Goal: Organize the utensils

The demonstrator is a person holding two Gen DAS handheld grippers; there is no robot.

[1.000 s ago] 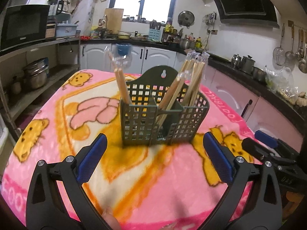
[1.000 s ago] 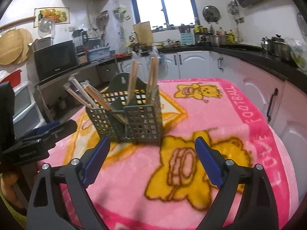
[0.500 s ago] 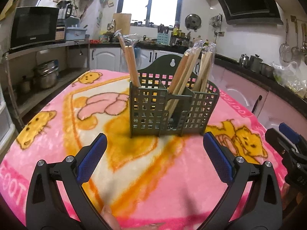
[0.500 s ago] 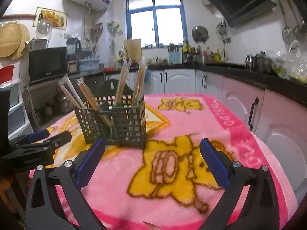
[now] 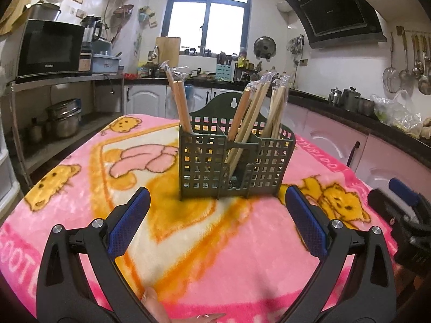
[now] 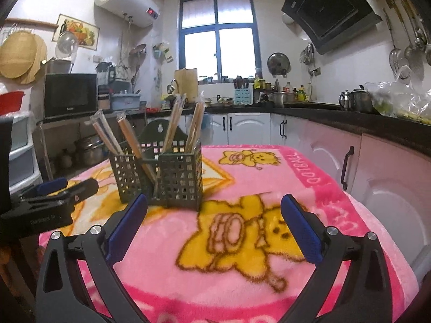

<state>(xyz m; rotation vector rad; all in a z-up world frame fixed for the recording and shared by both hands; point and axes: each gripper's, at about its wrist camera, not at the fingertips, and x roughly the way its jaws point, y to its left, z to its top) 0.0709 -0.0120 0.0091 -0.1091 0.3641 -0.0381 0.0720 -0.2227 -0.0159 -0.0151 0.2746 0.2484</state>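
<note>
A dark green slotted utensil holder stands on the pink cartoon blanket; it also shows in the right wrist view. Wrapped wooden chopsticks lean in its compartments, one pair at the left; they also show in the right wrist view. My left gripper is open and empty in front of the holder. My right gripper is open and empty, to the holder's right. Each gripper shows in the other's view: the right, the left.
Pink and white cabinets under a black counter run along the right. A shelf with a microwave and pots stands at the left. The table edge lies just below both grippers.
Both grippers have drawn back and tilted up, so the holder sits higher and farther in each view. Both stay open and empty. The holder and chopsticks have not moved.
</note>
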